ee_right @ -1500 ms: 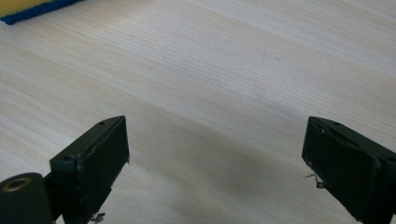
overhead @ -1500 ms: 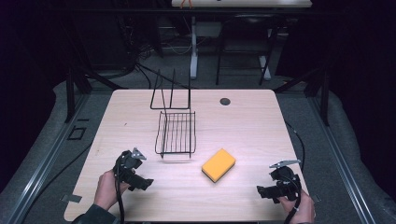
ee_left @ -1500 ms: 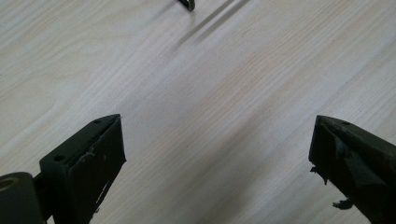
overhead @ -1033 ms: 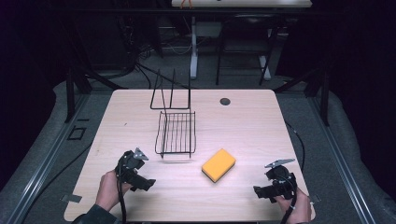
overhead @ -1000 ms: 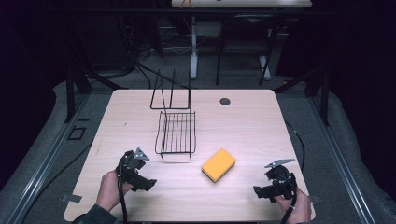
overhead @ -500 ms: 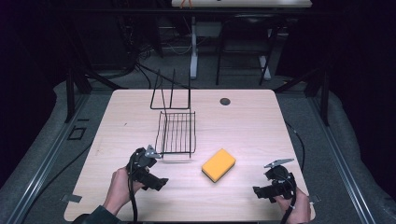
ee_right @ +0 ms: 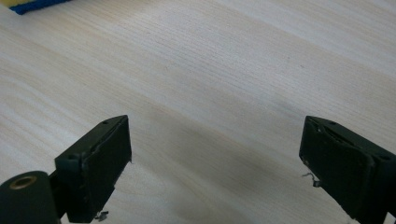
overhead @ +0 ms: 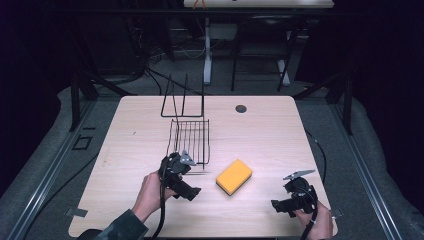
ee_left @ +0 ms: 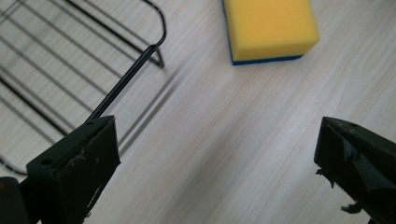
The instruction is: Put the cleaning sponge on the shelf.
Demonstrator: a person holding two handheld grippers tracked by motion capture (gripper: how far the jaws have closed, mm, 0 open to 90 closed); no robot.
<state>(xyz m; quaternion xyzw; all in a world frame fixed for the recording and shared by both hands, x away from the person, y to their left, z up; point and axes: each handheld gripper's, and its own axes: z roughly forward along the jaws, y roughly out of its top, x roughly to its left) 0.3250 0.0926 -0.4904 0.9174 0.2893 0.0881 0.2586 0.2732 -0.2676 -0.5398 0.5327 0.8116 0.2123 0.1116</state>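
A yellow sponge (overhead: 234, 176) with a blue underside lies on the light wooden table (overhead: 270, 140), right of centre near the front. My left gripper (overhead: 192, 192) hovers just left of it, by the front corner of a black wire rack (overhead: 190, 137). In the left gripper view its jaws stand wide apart and hold nothing, with the sponge (ee_left: 267, 28) ahead and the rack's (ee_left: 70, 60) corner at the left jaw. My right gripper (overhead: 280, 206) is at the front right of the table, open and empty over bare wood (ee_right: 210, 93); a blue sponge edge (ee_right: 32, 3) peeks in at top left.
The wire rack has upright dividers (overhead: 182, 97) at its far end. A small dark round hole (overhead: 241, 108) sits near the table's far edge. Cables trail from both grippers off the front edge. Dark floor and table legs surround the table.
My left gripper has moved right and forward from the front left toward the rack's corner and the sponge. The right gripper has barely shifted. The sponge and rack stayed put.
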